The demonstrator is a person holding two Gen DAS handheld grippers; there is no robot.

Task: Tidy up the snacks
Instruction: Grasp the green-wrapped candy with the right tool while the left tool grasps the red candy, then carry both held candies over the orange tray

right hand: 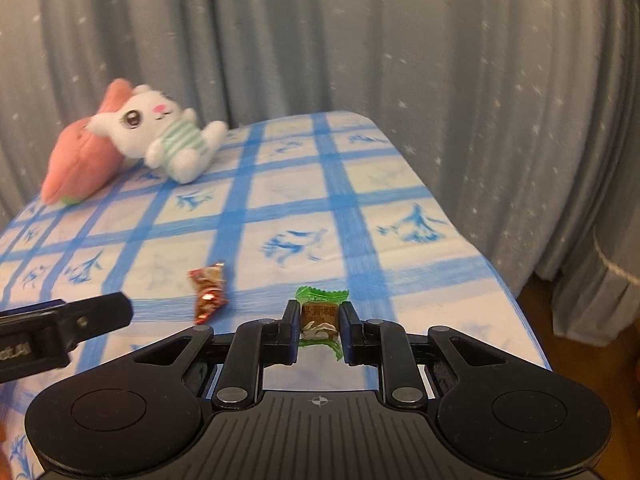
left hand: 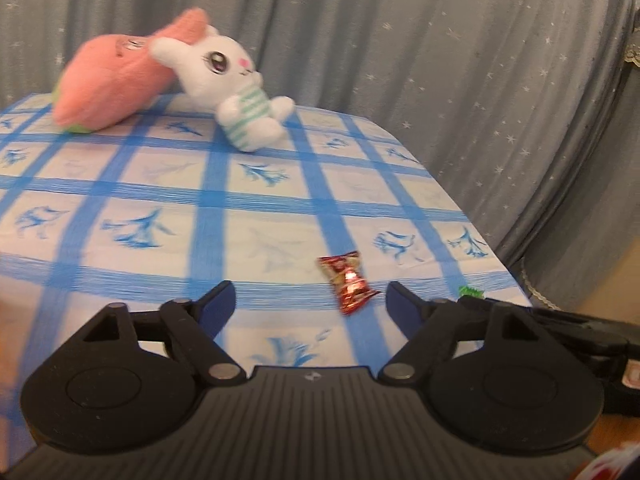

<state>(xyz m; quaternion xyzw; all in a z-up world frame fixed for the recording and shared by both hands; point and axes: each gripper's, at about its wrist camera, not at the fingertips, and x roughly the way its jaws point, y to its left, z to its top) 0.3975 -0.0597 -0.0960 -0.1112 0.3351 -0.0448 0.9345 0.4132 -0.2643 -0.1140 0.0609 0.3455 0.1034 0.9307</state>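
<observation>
A red foil-wrapped candy lies on the blue-checked tablecloth. My left gripper stands open just short of it; the candy sits near the right finger, untouched. In the right wrist view the same red candy lies left of centre. My right gripper is shut on a green-and-brown wrapped candy, whose green ends stick out above and below the pads. A tip of that green wrapper shows at the right of the left wrist view. The left gripper's finger reaches in from the left.
A white plush rabbit leans on a pink plush at the table's far left. A grey star-patterned curtain hangs behind and to the right. The table's right edge drops to a wooden floor.
</observation>
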